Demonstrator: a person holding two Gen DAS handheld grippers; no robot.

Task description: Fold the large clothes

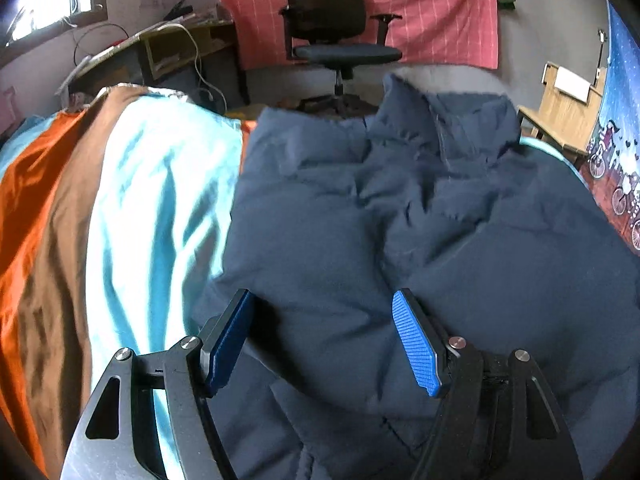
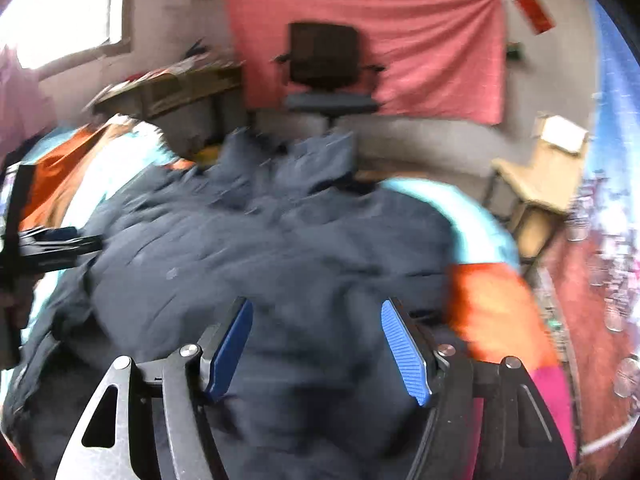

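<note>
Two tools are seen | left tool (image 1: 322,340) is held open, nothing gripped | right tool (image 2: 316,346) is held open, nothing gripped | blue puffy coat (image 1: 400,216) is spread on the striped bed sheet (image 1: 132,200)

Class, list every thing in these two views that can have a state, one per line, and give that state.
Navy puffer jacket: lying rumpled on the bed, collar at the far end, not gripped.
Striped bedsheet: spread out, wrinkled.
Left gripper: open, fingers apart above the jacket.
Right gripper: open, nothing between its fingers.
Office chair: upright, unoccupied.
</note>
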